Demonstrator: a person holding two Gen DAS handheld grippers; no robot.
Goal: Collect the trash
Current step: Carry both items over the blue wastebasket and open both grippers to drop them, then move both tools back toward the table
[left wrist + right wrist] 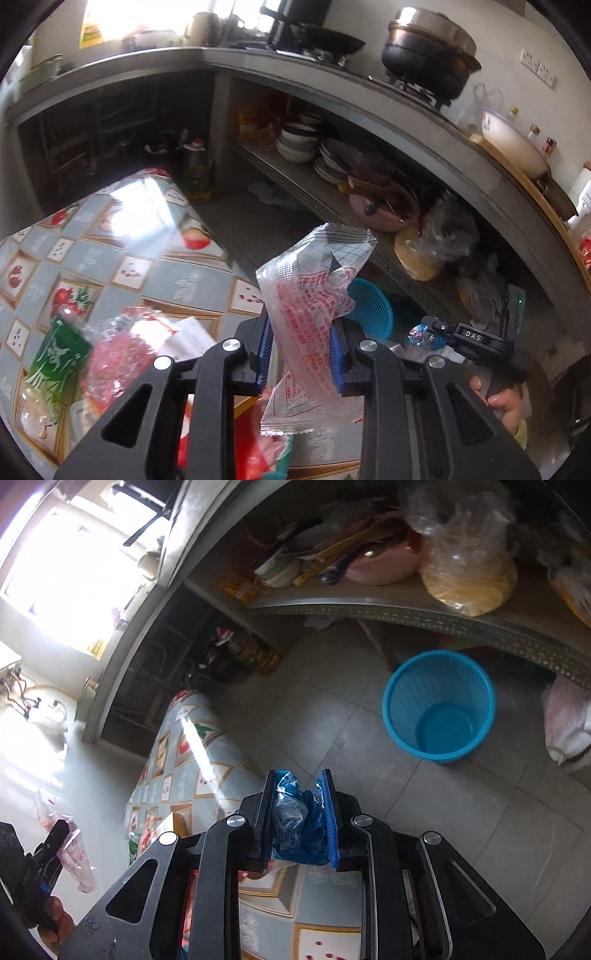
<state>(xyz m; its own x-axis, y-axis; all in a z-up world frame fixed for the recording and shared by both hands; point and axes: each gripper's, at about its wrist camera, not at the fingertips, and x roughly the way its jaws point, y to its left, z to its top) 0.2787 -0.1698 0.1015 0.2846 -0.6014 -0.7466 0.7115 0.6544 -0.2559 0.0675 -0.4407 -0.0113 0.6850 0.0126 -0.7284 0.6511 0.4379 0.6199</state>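
We hold the left gripper [301,354] nearly closed on a clear plastic wrapper with red print [314,291]; its blue pads [263,354] press the wrapper from both sides, and the wrapper stands up above the fingers and also hangs down below them. This gripper is above the edge of the table [122,258], which has a cloth with fruit pictures. Near that edge more trash lies on the cloth: a green packet [55,365] and a pink crumpled wrapper [118,362], both blurred.

We hold the right gripper [300,819] closed to a narrow gap on a crumpled blue wrapper [295,816], which fills the space between the pads. This gripper is beside the table edge [177,746] and points down toward the tiled floor [332,720].

The blue mesh bin [439,705] stands on the floor, just in front of the lower kitchen shelf [406,609], well apart from the table. We see nothing in it. In the left view only a part of the bin [369,306] shows behind the clear wrapper. On the shelf there are bowls and a pink basin [380,563].
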